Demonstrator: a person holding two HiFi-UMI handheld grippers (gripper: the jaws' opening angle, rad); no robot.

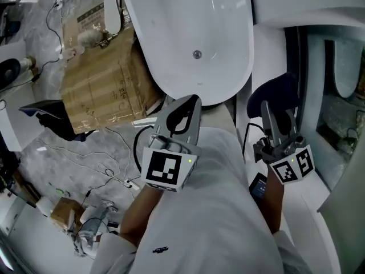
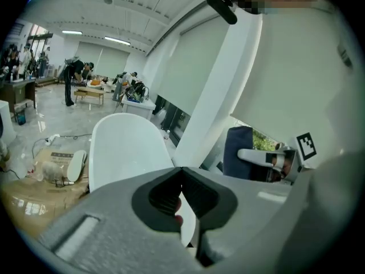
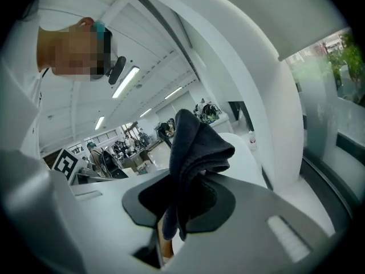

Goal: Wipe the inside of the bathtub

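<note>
The white bathtub (image 1: 194,33) stands ahead of me, its drain (image 1: 197,54) showing on the floor of the basin; in the left gripper view the bathtub (image 2: 125,147) rises just beyond the jaws. My left gripper (image 1: 188,104) hovers over the tub's near rim, shut with nothing in it (image 2: 182,173). My right gripper (image 1: 276,119) is held to the right of the tub, outside it, shut on a dark blue cloth (image 1: 276,90). The cloth (image 3: 197,144) sticks up folded from between the jaws of the right gripper (image 3: 188,181).
A flattened cardboard box (image 1: 102,84) lies on the floor left of the tub, with a white oval object (image 1: 112,13) on it. Loose cables (image 1: 97,164) trail over the marbled floor. A white column (image 2: 211,96) and a glass wall (image 1: 342,67) stand to the right. People stand far back in the hall (image 2: 74,76).
</note>
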